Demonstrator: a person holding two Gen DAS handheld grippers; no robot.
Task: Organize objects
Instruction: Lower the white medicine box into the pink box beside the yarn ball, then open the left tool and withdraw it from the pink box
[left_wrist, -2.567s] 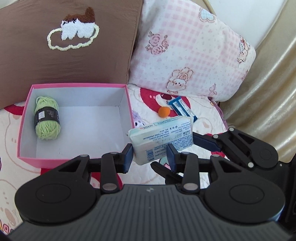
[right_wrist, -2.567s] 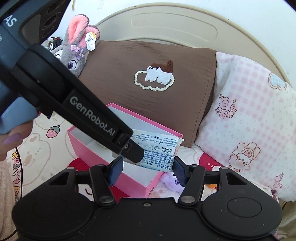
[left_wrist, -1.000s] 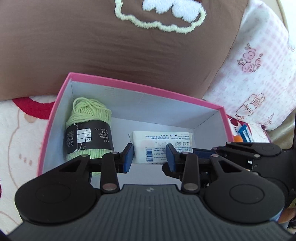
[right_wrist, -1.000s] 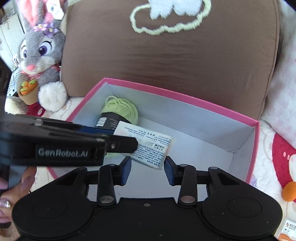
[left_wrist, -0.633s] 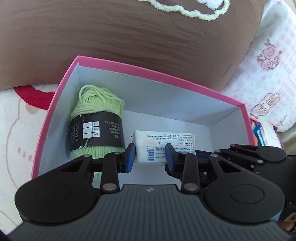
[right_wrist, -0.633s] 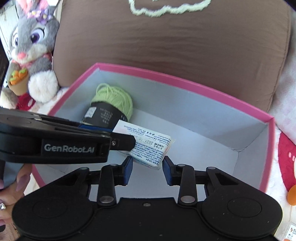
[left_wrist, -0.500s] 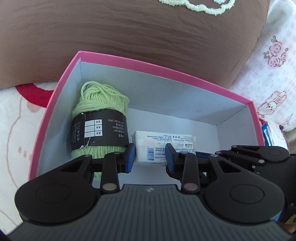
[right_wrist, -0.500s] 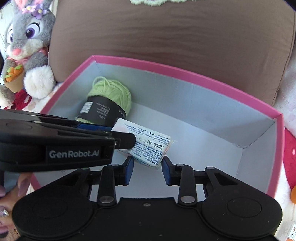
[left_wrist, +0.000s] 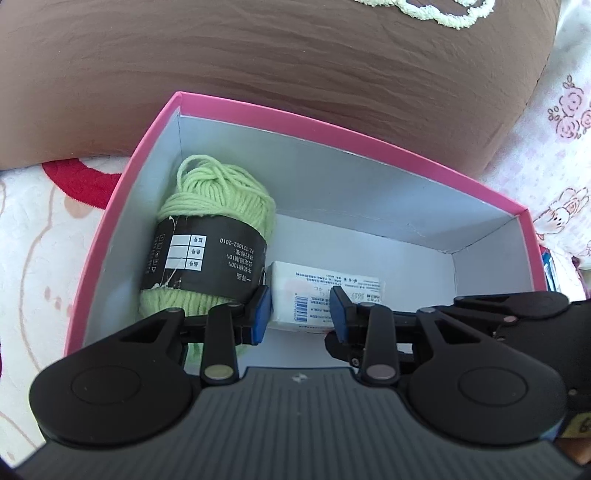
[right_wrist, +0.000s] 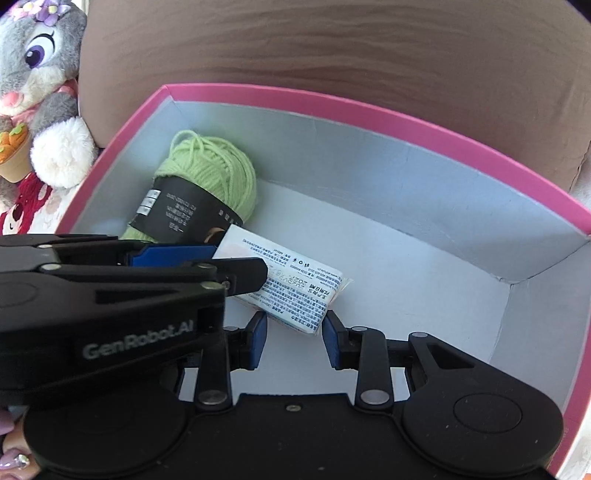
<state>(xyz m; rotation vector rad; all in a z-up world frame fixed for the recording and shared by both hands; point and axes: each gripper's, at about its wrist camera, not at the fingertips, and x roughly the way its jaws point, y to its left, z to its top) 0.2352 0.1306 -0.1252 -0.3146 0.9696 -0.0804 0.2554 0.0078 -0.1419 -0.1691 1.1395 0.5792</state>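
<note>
A white tissue pack (left_wrist: 317, 295) with printed text lies low inside the pink box (left_wrist: 332, 129), right beside the green yarn ball (left_wrist: 210, 236) with a black label. My left gripper (left_wrist: 300, 310) is shut on one end of the pack. My right gripper (right_wrist: 291, 332) is shut on its other end (right_wrist: 295, 291). The left gripper's black body (right_wrist: 110, 295) crosses the right wrist view from the left. The yarn (right_wrist: 207, 184) lies against the box's left wall (right_wrist: 110, 162).
A brown pillow (left_wrist: 258, 55) leans behind the box. A pink patterned pillow (left_wrist: 554, 129) is at the right. A grey plush rabbit (right_wrist: 40, 92) sits left of the box. The box's right half floor (right_wrist: 424, 295) is bare white.
Both grippers carried the tissue pack from above the bed into the pink box and lowered it beside the yarn ball. The box now fills both views.
</note>
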